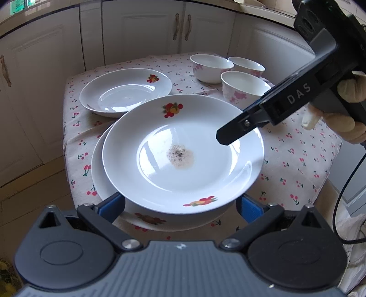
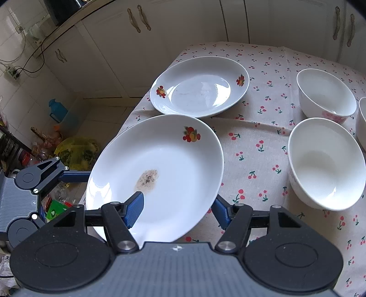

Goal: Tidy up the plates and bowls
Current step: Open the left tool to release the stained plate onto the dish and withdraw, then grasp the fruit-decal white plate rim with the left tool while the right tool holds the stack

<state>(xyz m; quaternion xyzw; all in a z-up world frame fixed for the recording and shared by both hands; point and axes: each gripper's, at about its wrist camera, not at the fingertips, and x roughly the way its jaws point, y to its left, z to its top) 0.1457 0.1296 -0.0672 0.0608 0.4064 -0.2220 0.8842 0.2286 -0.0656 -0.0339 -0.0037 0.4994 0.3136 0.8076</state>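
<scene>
Stained plate (image 1: 183, 153): face up, slightly tilted, over a second plate (image 1: 100, 178) at the worktop's (image 1: 297, 160) near edge.
Right gripper (image 2: 178, 210): fingers pinching its rim.
Left gripper (image 1: 180, 206): fingers spread beneath; contact hidden.
Third plate (image 1: 125, 91), three bowls (image 1: 211, 67) behind.
Cherry-print cloth; white cabinets (image 1: 141, 29).

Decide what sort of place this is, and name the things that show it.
Most likely a home kitchen: white cupboards line the walls, a worktop runs above them, and plates and bowls sit on a tablecloth.
</scene>
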